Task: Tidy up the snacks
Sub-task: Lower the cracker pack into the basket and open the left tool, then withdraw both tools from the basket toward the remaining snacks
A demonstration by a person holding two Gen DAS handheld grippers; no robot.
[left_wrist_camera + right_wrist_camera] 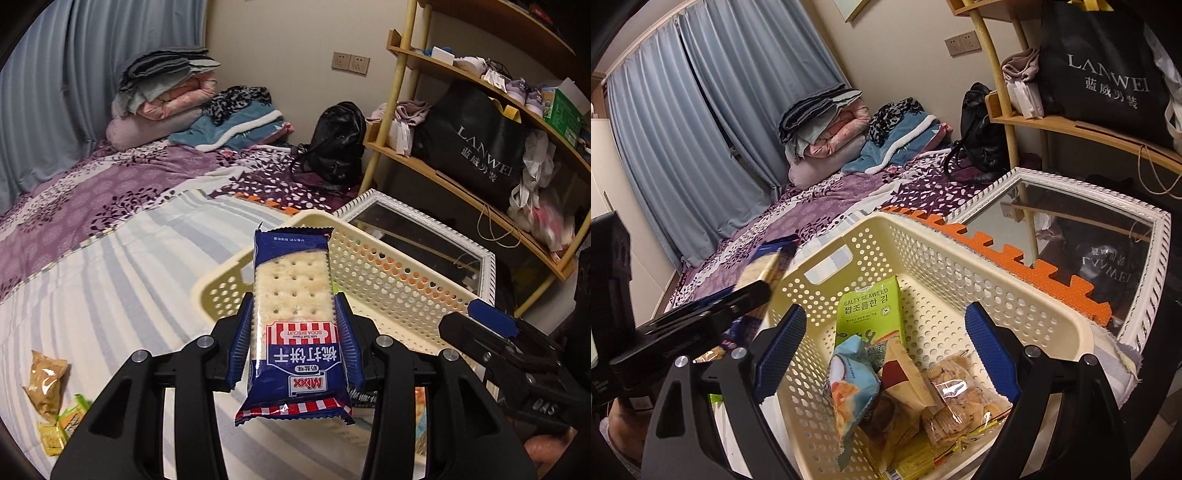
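Note:
My left gripper (293, 325) is shut on a blue soda biscuit pack (295, 325), held upright over the bed just in front of the cream perforated basket (388, 273). In the right wrist view that pack (772, 266) hangs at the basket's left rim (1027, 295), with the left gripper (753, 291) on it. My right gripper (886, 339) stands open above the basket with nothing between its fingers. Inside lie a green seaweed pack (871, 310), a light blue snack bag (849, 387), a tan packet (905, 373) and clear-wrapped cookies (956, 398). The right gripper (491, 317) shows at the right of the left wrist view.
Loose snacks remain on the striped sheet at the lower left: a brown packet (46, 384) and small yellow-green packets (62, 424). A white-framed mirror (1082, 229) and an orange foam mat (1015, 262) lie behind the basket. A wooden shelf (480, 177), a black backpack (338, 144) and folded bedding (166, 96) stand beyond.

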